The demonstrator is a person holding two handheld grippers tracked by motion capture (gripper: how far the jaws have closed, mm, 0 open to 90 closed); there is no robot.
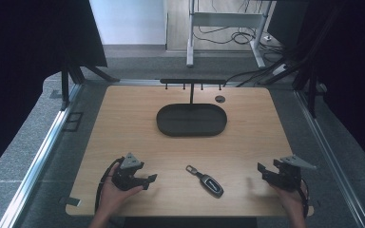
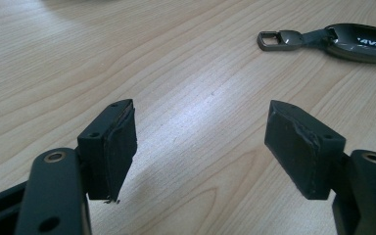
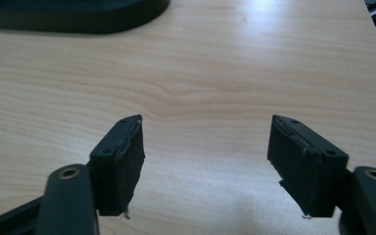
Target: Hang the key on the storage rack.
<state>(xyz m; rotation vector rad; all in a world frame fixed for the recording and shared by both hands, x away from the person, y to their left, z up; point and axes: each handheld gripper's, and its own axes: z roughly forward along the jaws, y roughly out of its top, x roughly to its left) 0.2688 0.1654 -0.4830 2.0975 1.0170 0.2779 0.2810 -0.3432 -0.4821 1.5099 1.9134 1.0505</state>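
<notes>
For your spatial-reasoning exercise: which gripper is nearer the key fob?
Left, narrowly. The left gripper sits left of the key fob; the right gripper sits farther off, to its right.

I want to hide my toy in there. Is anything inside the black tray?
From above, the black tray looks empty: only its dark floor, with the thin post of the hook rack rising at its back edge. In the right gripper view, its wall hides the inside.
</notes>
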